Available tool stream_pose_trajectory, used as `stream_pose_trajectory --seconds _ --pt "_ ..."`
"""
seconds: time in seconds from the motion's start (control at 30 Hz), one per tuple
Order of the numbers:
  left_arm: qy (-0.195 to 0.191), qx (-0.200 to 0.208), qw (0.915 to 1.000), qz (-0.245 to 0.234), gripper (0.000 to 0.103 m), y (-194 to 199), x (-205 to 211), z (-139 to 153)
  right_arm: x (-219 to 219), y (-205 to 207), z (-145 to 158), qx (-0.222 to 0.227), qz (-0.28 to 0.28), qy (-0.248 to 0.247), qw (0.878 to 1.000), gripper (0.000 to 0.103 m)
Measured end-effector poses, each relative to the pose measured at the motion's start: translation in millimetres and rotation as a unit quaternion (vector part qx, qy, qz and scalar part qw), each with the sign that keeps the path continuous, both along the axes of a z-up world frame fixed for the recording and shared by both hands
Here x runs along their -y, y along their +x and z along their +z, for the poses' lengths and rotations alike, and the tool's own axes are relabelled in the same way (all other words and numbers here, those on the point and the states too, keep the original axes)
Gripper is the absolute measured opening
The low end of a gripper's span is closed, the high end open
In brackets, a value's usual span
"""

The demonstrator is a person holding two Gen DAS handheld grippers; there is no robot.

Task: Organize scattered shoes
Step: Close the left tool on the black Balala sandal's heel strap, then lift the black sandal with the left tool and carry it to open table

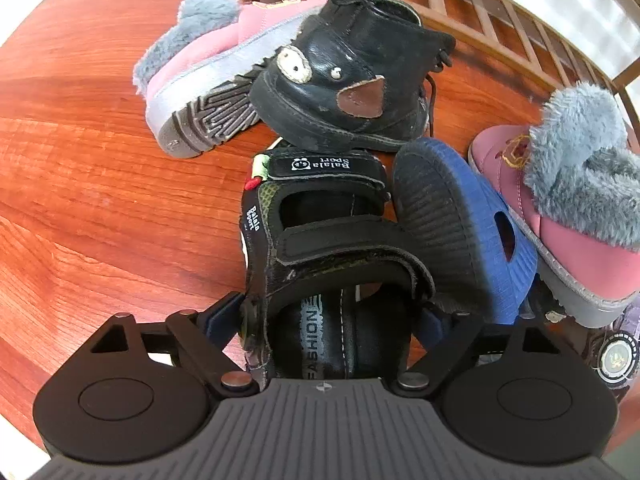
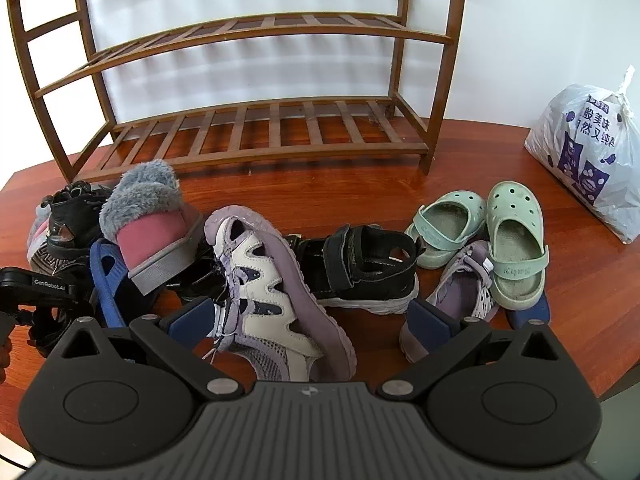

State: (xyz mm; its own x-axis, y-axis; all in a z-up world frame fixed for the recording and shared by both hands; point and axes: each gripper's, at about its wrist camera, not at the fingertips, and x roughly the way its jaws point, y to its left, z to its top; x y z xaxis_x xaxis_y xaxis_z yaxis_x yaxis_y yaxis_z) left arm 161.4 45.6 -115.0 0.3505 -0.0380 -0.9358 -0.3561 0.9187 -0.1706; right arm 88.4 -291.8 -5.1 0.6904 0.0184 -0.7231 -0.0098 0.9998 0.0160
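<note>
1. Straddling a black sandal (image 1: 320, 240), the left gripper (image 1: 332, 316) is seen with its jaws either side of the heel end; the pads appear to press the sandal's sides, so it is taken as clamped on it.
2. Just ahead of that sandal, a black boot (image 1: 352, 76) is seen lying against a pink boot (image 1: 224, 64) tipped onto its side, sole showing.
3. To the right of the sandal, a blue clog (image 1: 460, 224) is propped on edge, touching a second pink boot (image 1: 560, 200) with a grey fur cuff.
4. Behind the pile, the bottom slats of the rack (image 1: 480, 12) are seen in the left wrist view.
5. Over in the right wrist view, the right gripper (image 2: 312, 320) is held with its jaws wide apart, nothing between the pads but a lilac sandal (image 2: 276, 292) lying below, on its side.
6. Beyond it, a second black sandal (image 2: 368, 268) is seen upright on the floor (image 2: 320, 192).
7. To the right, two green clogs (image 2: 516, 240) are found side by side, one resting on another lilac sandal (image 2: 460, 284).
8. No shoe is seen on the rack's shelves.
9. A white bag (image 2: 592, 160) is noted at far right, well apart from the shoes.
</note>
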Motion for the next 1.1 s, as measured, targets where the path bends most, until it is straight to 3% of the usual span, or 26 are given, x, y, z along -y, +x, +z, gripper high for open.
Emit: stream_pose_trajectory --seconds 0.27,0.73,1.1 --pt "-0.024 0.006 0.9993 0.028 0.071 -8 -6 4 -9 14 -2 -0.002 0.03 -0.002 1.0 0.103" --pt "-0.039 0.004 0.9983 0.042 0.066 -24 -9 21 -25 33 9 0.006 0.089 0.008 0.996 0.103" --pt "-0.039 0.003 0.9985 0.039 0.064 -59 -23 37 -51 46 18 0.008 0.167 0.029 0.985 0.103"
